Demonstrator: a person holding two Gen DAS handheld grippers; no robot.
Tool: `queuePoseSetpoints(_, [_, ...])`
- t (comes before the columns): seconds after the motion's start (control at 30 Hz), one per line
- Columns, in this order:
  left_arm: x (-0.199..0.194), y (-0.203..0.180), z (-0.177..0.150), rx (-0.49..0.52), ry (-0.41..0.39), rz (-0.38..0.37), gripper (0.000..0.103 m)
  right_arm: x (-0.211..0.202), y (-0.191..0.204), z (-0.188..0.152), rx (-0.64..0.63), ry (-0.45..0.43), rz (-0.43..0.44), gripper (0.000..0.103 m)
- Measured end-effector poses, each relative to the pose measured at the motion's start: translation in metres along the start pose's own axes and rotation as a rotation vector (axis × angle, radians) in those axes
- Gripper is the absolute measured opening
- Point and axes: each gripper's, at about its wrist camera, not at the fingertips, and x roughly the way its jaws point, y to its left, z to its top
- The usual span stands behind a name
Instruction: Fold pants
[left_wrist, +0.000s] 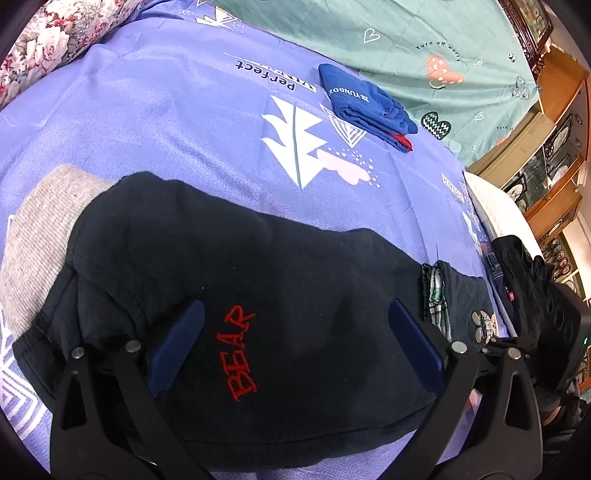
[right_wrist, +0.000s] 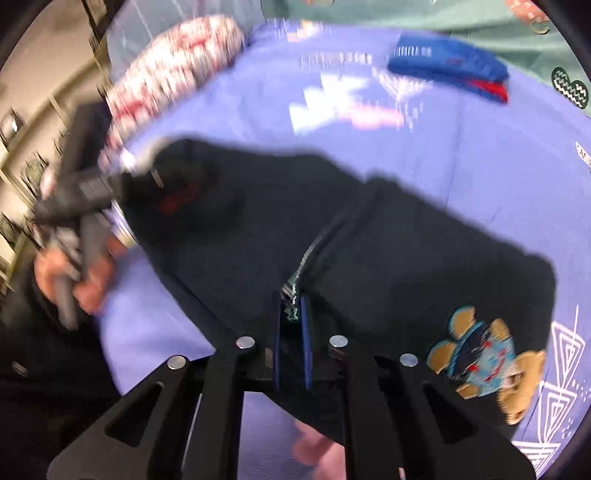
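Note:
Dark navy pants (left_wrist: 280, 280) with red "BEAR" stitching and a grey waistband (left_wrist: 40, 236) lie on the purple bedsheet (left_wrist: 166, 129). My left gripper (left_wrist: 295, 314) is open, its blue fingers (left_wrist: 181, 343) spread over the pants near the lettering. In the right wrist view, my right gripper (right_wrist: 291, 314) is shut on the pants' (right_wrist: 406, 258) edge by a plaid lining, next to a bear patch (right_wrist: 487, 362). That view is blurred. The left gripper (right_wrist: 85, 192) shows there at the pants' far end.
Folded blue shorts (left_wrist: 365, 103) lie further back on the bed, also in the right wrist view (right_wrist: 447, 66). A floral pillow (left_wrist: 55, 40) lies at the far left. A green sheet (left_wrist: 424, 44) and wooden shelves (left_wrist: 554, 155) are to the right. Dark clothes (left_wrist: 528, 280) lie at the bed's right edge.

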Motion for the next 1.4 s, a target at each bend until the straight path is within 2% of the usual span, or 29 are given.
queuePoseSetpoints(0.1, [-0.002, 0.003, 0.0, -0.012, -0.008, -0.019, 0.101, -0.007, 0.01, -0.002, -0.081, -0.023, -0.043, 0.043])
queuePoseSetpoints(0.2, [-0.004, 0.004, 0.0, -0.02, -0.02, -0.031, 0.101, -0.005, 0.017, -0.006, -0.122, -0.019, -0.104, 0.045])
queuePoseSetpoints(0.3, [-0.005, 0.005, 0.0, -0.024, -0.025, -0.037, 0.101, 0.002, 0.027, -0.012, -0.184, -0.014, -0.163, 0.055])
queuePoseSetpoints(0.4, [-0.005, 0.005, 0.0, -0.024, -0.025, -0.038, 0.101, 0.009, 0.023, -0.013, -0.174, -0.02, -0.189, 0.058])
queuePoseSetpoints(0.43, [-0.005, 0.005, 0.0, -0.025, -0.026, -0.041, 0.101, 0.01, 0.019, -0.01, -0.157, -0.019, -0.186, 0.054])
queuePoseSetpoints(0.47, [-0.005, 0.005, 0.0, -0.028, -0.03, -0.043, 0.101, 0.009, 0.016, -0.008, -0.15, -0.02, -0.193, 0.044])
queuePoseSetpoints(0.5, [-0.006, 0.005, 0.0, -0.029, -0.033, -0.045, 0.101, 0.007, 0.013, -0.006, -0.137, -0.023, -0.171, 0.028])
queuePoseSetpoints(0.53, [-0.006, 0.006, 0.0, -0.03, -0.037, -0.048, 0.101, 0.001, 0.007, -0.003, -0.108, -0.033, -0.146, 0.018])
queuePoseSetpoints(0.57, [-0.007, 0.006, 0.0, -0.032, -0.041, -0.051, 0.101, -0.004, 0.004, 0.0, -0.09, -0.049, -0.135, 0.016])
queuePoseSetpoints(0.67, [-0.009, 0.007, -0.001, -0.039, -0.048, -0.057, 0.101, -0.024, 0.004, 0.012, -0.069, -0.107, -0.093, 0.015])
queuePoseSetpoints(0.77, [-0.01, 0.007, -0.001, -0.039, -0.052, -0.056, 0.101, -0.03, 0.022, 0.023, -0.09, -0.146, -0.027, 0.015])
queuePoseSetpoints(0.87, [-0.01, 0.007, -0.001, -0.039, -0.055, -0.054, 0.101, -0.011, 0.041, 0.029, -0.114, -0.129, 0.007, 0.015])
queuePoseSetpoints(0.97, [-0.012, 0.008, -0.001, -0.041, -0.06, -0.052, 0.101, 0.029, 0.05, 0.026, -0.125, -0.057, 0.022, 0.016])
queuePoseSetpoints(1.0, [-0.012, 0.008, -0.001, -0.041, -0.061, -0.051, 0.101, 0.039, 0.051, 0.023, -0.13, -0.031, 0.029, 0.019])
queuePoseSetpoints(1.07, [-0.012, 0.008, -0.001, -0.041, -0.061, -0.051, 0.101, 0.035, 0.053, 0.021, -0.147, -0.046, 0.041, 0.028])
queuePoseSetpoints(1.1, [-0.012, 0.008, -0.001, -0.04, -0.062, -0.052, 0.101, 0.027, 0.053, 0.021, -0.146, -0.055, 0.065, 0.042])
queuePoseSetpoints(1.2, [-0.011, 0.009, 0.0, -0.041, -0.058, -0.051, 0.101, -0.006, 0.049, 0.019, -0.12, -0.105, 0.117, 0.045])
queuePoseSetpoints(1.27, [-0.01, 0.009, 0.0, -0.041, -0.059, -0.054, 0.101, -0.041, 0.031, 0.019, -0.084, -0.17, 0.072, 0.044])
queuePoseSetpoints(1.3, [-0.01, 0.009, 0.0, -0.042, -0.059, -0.054, 0.101, -0.049, 0.023, 0.019, -0.066, -0.179, 0.043, 0.034])
queuePoseSetpoints(1.33, [-0.009, 0.009, 0.001, -0.043, -0.058, -0.054, 0.101, -0.06, 0.006, 0.018, -0.025, -0.182, -0.019, 0.019])
queuePoseSetpoints(1.4, [-0.009, 0.009, 0.001, -0.044, -0.056, -0.053, 0.101, -0.066, -0.019, 0.013, 0.026, -0.174, -0.111, 0.013])
